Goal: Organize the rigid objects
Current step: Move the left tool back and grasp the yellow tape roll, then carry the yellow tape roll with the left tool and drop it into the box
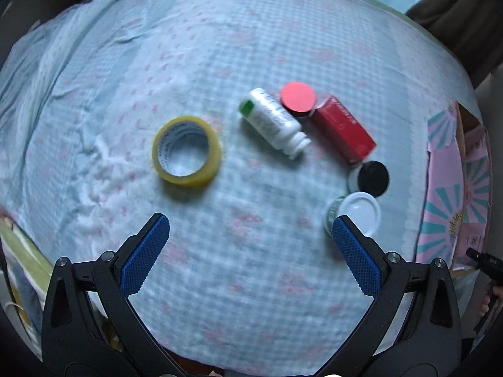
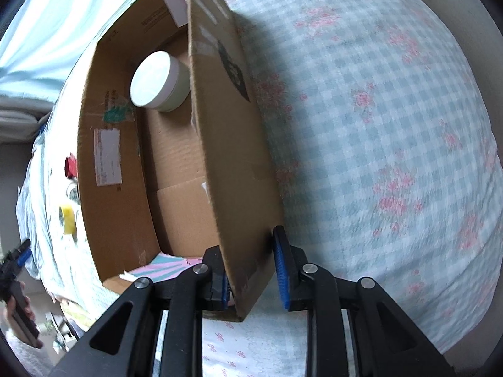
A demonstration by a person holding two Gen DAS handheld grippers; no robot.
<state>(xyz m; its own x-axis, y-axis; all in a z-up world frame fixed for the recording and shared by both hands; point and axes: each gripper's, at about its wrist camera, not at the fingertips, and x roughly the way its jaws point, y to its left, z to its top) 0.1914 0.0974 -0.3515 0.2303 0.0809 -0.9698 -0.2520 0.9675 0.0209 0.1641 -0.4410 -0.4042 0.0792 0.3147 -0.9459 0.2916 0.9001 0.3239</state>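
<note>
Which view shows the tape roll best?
The left wrist view: the tape roll lies flat on the cloth near the middle, whole, with its core visible. The right wrist view shows it only as a small yellow shape at the far left edge, beside the box.

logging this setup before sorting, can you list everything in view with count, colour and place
tape roll: 1, yellow, flat on the cloth, left of the bottle
bottle: 1, white, capless, lying down
red-lidded jar: 1, beside the red box
black-lidded jar: 1, near the box's lower end
white-lidded jar: 1, below it
cardboard box: 1, brown, open
tub: 1, white, inside the box
bedcloth: 1, blue check, pink flowers
left gripper: jaws open, empty
right gripper: jaws around a box flap
</note>
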